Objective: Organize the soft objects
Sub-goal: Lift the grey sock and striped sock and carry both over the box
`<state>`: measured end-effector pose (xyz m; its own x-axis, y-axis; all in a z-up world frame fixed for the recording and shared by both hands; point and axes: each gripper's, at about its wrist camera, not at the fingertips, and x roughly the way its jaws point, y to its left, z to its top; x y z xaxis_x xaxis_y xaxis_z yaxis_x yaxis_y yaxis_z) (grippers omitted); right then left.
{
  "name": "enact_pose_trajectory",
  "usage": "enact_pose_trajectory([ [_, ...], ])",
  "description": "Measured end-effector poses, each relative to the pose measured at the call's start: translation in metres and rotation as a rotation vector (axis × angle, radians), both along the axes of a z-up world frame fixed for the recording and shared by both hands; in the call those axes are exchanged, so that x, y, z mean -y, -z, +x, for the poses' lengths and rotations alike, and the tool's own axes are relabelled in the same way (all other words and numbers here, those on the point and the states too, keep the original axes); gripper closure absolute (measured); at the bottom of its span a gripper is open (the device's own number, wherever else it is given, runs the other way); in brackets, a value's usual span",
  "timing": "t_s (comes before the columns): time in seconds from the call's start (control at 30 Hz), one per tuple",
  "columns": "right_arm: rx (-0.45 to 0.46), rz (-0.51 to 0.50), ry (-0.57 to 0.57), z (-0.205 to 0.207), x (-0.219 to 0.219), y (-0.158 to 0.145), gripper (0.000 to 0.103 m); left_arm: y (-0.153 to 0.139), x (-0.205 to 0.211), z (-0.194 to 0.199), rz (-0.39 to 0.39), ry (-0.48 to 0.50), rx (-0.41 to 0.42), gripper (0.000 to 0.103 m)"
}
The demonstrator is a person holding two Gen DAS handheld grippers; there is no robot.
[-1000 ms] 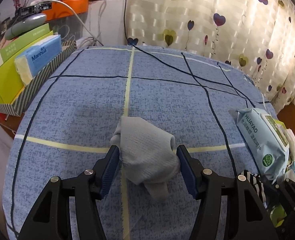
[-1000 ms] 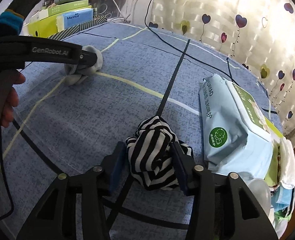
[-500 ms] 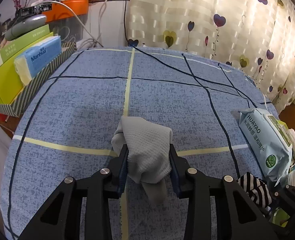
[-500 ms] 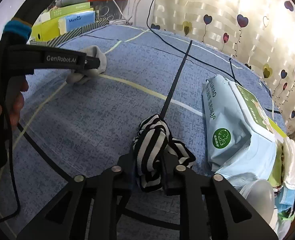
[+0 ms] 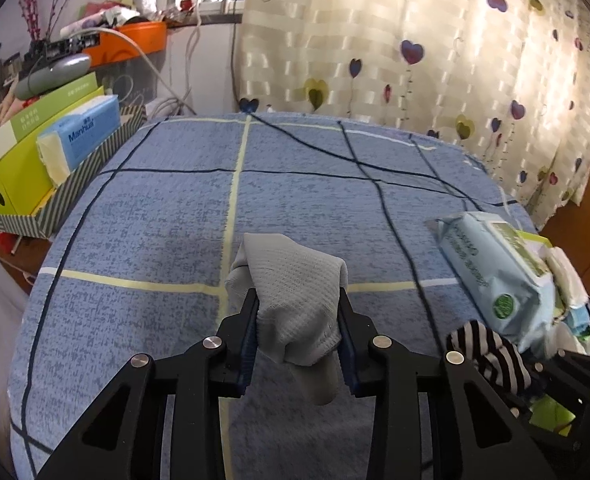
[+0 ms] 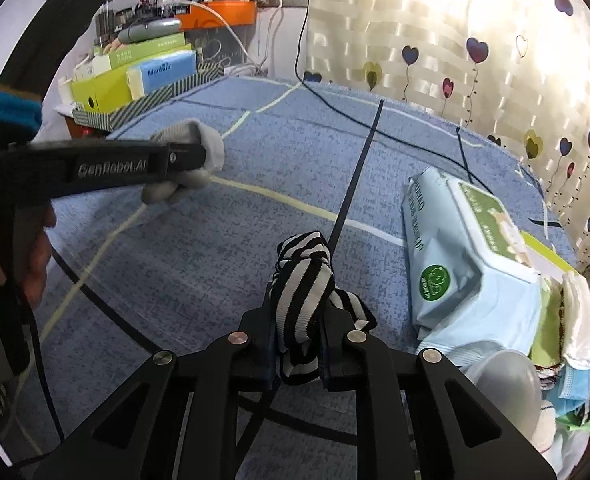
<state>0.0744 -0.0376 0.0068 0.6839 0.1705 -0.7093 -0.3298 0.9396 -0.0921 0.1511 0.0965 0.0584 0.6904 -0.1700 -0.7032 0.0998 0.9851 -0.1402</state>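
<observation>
Black left tool (image 5: 298, 320) with silver screws, blue pads, white "GenRobot.AI" lettering, matching black right tool (image 6: 299, 322)

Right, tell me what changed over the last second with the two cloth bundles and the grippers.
Both grippers closed and took hold. The left gripper now pinches the grey cloth, and has lifted it off the blue bedspread, seen in the right wrist view. The right gripper clamps the striped cloth, which sits narrower between the fingers. The wipes pack and tissue boxes stayed put.
</observation>
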Motion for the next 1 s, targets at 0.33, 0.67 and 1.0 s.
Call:
enact_pose_trajectory([
  [0.33,0.069,0.031,0.013,-0.023,0.006,-0.021,0.087,-0.02,0.01,-0.034,-0.006,0.029,0.039,0.07],
  [0.67,0.13,0.057,0.027,-0.045,0.019,-0.045,0.087,-0.043,0.028,-0.063,0.015,0.052,0.091,0.07],
  [1.0,0.177,0.08,0.104,-0.071,0.054,-0.064,0.087,-0.063,0.066,-0.087,0.032,0.119,0.141,0.07],
])
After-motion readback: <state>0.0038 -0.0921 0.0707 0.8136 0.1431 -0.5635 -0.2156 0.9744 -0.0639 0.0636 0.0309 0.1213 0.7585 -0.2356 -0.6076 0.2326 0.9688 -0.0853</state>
